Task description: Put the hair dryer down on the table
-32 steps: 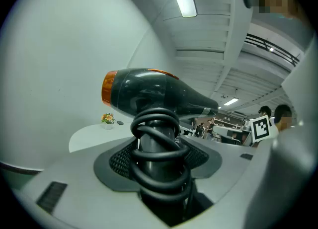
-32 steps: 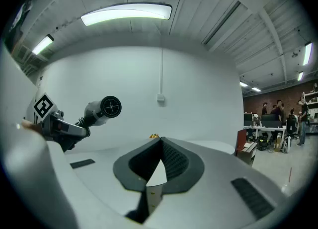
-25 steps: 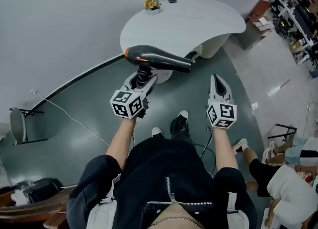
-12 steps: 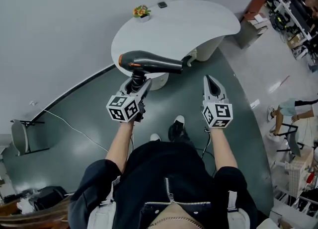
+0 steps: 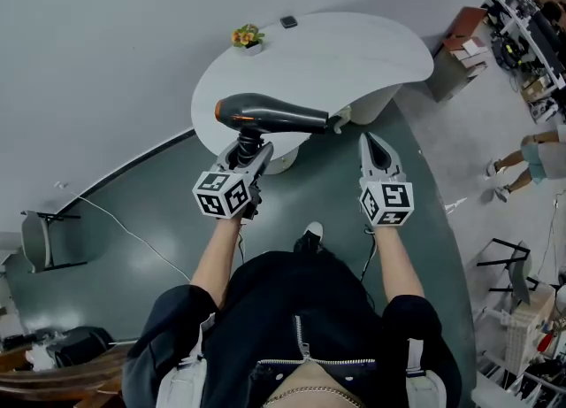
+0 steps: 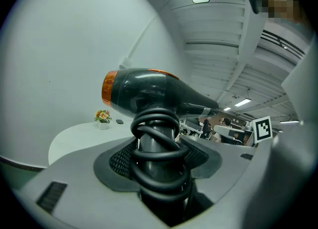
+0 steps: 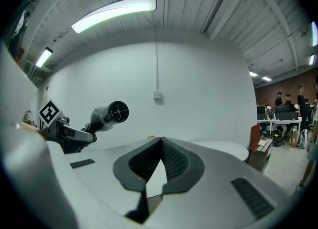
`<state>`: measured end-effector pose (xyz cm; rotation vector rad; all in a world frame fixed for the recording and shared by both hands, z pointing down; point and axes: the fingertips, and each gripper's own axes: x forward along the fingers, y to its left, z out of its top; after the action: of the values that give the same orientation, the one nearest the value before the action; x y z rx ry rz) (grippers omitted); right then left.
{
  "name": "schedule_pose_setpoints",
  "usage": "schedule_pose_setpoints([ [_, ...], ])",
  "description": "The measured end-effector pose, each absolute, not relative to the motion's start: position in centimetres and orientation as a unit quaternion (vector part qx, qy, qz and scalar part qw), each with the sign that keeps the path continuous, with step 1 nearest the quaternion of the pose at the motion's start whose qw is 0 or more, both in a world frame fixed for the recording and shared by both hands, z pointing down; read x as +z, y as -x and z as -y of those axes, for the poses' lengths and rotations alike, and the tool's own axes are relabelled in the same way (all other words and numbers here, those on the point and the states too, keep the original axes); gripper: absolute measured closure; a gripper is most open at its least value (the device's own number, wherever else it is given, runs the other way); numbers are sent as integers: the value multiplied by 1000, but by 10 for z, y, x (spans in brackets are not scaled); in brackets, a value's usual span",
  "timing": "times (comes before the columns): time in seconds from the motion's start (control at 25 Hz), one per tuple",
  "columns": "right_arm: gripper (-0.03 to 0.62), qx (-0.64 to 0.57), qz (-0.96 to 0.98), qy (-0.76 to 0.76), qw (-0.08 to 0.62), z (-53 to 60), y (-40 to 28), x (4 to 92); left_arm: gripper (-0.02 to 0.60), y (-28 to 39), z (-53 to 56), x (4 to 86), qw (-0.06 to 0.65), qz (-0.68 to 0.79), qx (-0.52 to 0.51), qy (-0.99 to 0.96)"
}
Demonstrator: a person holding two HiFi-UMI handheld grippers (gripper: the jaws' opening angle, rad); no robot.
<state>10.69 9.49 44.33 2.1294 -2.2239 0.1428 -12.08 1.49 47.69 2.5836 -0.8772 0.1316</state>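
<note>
We have the hair dryer (image 5: 270,116) up in the air, not yet on the table (image 5: 371,61). The left gripper (image 5: 250,143) is clamped on its handle and the body lies level, nozzle towards 3 o'clock and orange rear cap (image 5: 220,111) towards 9 o'clock. The right gripper (image 5: 371,139) is at 3 o'clock of the left one, jaws together at the tips, with nothing in them.

In our judgement, doing this step well means carrying the dryer on towards 12 o'clock until it is properly over the white top, not just above the near rim. We would then lower it with the body kept level so it settles on its side and does not tip off the handle. We should part the jaws only once its weight rests on the surface. The bare middle looks the safest spot, well apart from the flower pot (image 5: 247,37) and the small dark object (image 5: 289,22) at the far edge, near 11 o'clock.

The left gripper view shows what the head view cannot: the cord (image 6: 158,146) is wound in coils round the handle, right where the jaws bite (so the grip is partly on cord, which may slip). The right gripper view looks almost straight at the nozzle's grille at 9 o'clock, and shows people at desks at 3 o'clock.
</note>
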Motion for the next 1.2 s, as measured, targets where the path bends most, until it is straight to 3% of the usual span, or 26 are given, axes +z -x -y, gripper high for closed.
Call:
schedule_pose_setpoints([
  [0.44,588,61,748,-661,31,-63,-166,455,312,63,-1,476,204,349,48,-913],
  [1.2,588,66,756,-651,18,-15,-201,463,312,19,45,484,211,351,55,-911],
])
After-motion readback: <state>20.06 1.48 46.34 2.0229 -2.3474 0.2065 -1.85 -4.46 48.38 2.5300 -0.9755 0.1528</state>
